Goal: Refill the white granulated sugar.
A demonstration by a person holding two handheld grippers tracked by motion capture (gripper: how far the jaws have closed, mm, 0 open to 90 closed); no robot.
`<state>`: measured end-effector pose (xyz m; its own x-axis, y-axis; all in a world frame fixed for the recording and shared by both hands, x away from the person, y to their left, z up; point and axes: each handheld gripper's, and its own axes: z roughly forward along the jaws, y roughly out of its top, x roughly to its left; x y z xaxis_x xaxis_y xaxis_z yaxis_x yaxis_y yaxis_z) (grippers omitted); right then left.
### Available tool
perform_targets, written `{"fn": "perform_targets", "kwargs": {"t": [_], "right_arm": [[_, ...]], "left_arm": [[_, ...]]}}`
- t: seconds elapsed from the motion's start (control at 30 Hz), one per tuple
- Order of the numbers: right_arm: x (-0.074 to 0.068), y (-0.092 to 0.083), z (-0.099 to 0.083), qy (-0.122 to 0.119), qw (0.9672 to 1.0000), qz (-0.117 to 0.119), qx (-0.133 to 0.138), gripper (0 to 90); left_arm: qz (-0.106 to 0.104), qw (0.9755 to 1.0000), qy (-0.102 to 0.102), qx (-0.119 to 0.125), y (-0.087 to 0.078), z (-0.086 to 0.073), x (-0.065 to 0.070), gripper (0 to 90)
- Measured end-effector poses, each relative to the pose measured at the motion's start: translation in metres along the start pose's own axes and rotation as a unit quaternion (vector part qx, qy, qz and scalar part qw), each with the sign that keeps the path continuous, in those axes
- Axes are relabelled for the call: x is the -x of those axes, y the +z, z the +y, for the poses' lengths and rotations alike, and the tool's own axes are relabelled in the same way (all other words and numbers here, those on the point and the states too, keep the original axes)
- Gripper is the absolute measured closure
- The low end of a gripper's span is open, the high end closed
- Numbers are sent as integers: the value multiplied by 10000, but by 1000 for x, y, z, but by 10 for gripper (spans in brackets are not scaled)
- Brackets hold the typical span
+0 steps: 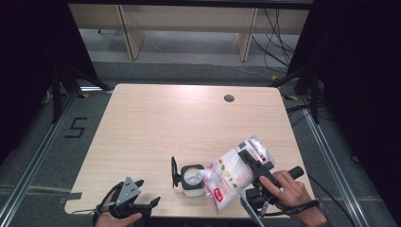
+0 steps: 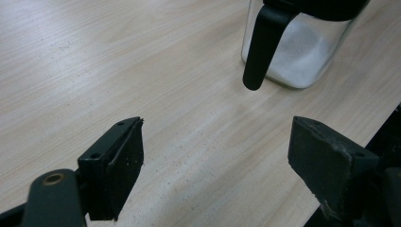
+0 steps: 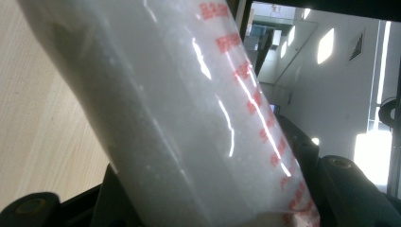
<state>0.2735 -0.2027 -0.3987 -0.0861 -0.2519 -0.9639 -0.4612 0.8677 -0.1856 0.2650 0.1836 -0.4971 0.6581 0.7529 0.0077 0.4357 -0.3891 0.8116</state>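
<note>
Near the table's [image 1: 142, 123] front edge, the right gripper [image 1: 253, 161], clamped half-closed on the tilted bag [image 1: 231, 177], should pour slowly, spout centred over the open jar [image 1: 192, 179], while the left gripper [image 1: 142, 198] rests wide open, empty.

A lab-like recording room is suggested by black curtains [image 1: 28, 56], floor rails [image 1: 331, 156], loose cables [image 1: 279, 33] and a floor-marked number [image 1: 76, 127].

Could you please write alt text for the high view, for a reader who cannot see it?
The right gripper tips a white bag over a small jar near a wooden table's front edge. The left gripper rests open at the front left.
</note>
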Motion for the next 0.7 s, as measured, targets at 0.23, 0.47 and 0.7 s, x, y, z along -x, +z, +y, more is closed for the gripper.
{"fn": "perform_targets", "kwargs": {"t": [0.23, 0.47, 0.7], "right_arm": [[1, 1, 2, -106, 9998, -58, 134, 491], [-1, 0, 3, -9, 10000, 39, 26, 492], [-3, 2, 4, 128, 9998, -41, 178, 492]], "left_arm": [[-37, 10000, -37, -11, 0, 0, 0, 185], [-45, 10000, 58, -26, -1, 1, -2, 185], [-49, 10000, 56, -44, -1, 1, -1, 185]]}}
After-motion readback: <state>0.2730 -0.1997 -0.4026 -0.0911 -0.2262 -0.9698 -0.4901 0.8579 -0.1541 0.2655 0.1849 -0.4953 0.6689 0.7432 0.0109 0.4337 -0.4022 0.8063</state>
